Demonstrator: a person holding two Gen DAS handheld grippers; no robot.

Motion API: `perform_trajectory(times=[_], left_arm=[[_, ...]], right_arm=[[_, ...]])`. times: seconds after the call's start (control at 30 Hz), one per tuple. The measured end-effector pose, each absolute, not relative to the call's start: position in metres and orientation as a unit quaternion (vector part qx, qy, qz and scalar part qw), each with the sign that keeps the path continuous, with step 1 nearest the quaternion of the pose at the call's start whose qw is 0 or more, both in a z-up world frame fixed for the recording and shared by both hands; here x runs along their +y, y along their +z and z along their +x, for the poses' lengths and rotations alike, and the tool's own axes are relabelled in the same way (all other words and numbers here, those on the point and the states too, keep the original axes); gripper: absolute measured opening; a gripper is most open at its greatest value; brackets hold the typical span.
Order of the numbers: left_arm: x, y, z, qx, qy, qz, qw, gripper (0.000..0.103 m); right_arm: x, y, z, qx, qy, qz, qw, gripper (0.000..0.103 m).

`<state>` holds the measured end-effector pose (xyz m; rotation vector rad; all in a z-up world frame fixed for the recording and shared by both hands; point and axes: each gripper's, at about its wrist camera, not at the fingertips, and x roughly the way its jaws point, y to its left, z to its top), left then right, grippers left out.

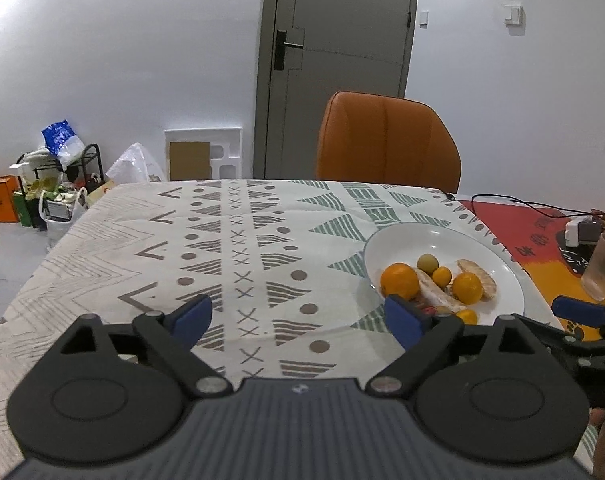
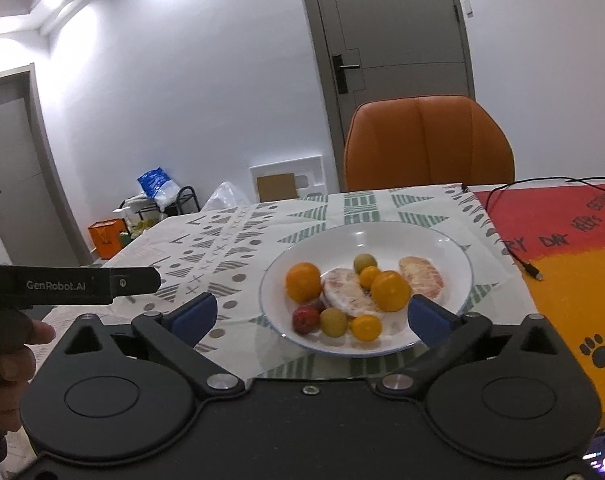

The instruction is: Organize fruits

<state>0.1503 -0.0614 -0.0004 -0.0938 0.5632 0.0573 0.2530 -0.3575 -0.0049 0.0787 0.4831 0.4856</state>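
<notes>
I hover my right gripper [image 2: 312,318], fingers wide, before the plate [image 2: 442,240]; left gripper [image 1: 298,320] wide too. Next: the orange [image 2: 303,282] at ten o'clock.

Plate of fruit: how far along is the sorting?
Done: every visible fruit lies mixed on the white plate, oranges among pomelo segments. In hand: nothing; the left gripper and right gripper are open. Left: any grouping.
</notes>
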Motion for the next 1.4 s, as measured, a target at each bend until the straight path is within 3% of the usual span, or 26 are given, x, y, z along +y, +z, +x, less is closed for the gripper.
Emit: perform_trajectory(times=[1.4], left_arm=[[0.001,0.022,0.039,0.268,0.053,-0.048,0.961,0.096]], right_arm=[[-0.319,0.02,0.172,0.249,0.308,0.025,0.918,0.103]])
